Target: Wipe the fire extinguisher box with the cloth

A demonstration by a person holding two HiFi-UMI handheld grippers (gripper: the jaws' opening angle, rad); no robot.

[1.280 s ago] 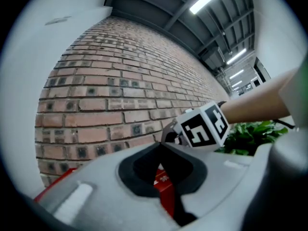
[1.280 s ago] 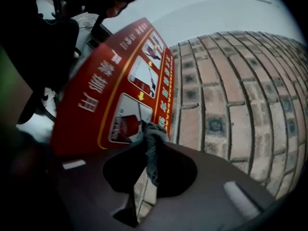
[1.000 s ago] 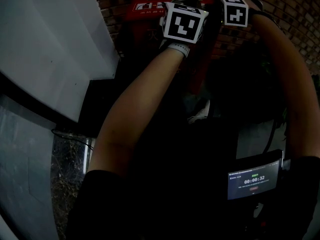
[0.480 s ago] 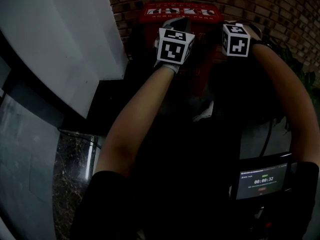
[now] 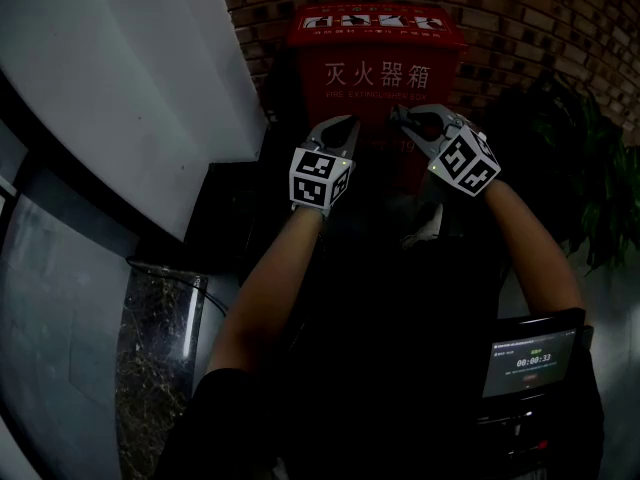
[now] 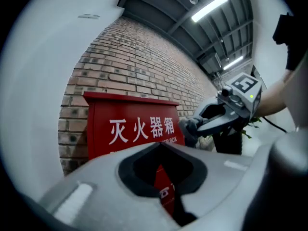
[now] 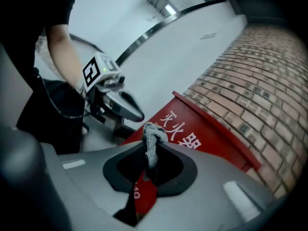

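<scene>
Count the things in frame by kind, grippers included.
Fire extinguisher box: 1
Cloth: 1
Grippers: 2 (left gripper, right gripper)
Plant: 1
Timer screen: 1
Total: 6

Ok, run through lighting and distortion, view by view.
Head view: underexposed, arms nearly black; only the fire extinguisher box and a glowing screen read clearly. Left gripper view: fisheye bends the brick wall; the ceiling lights blow out. Right gripper view: brighter, equally warped, cloth sharp in the right claw.
</scene>
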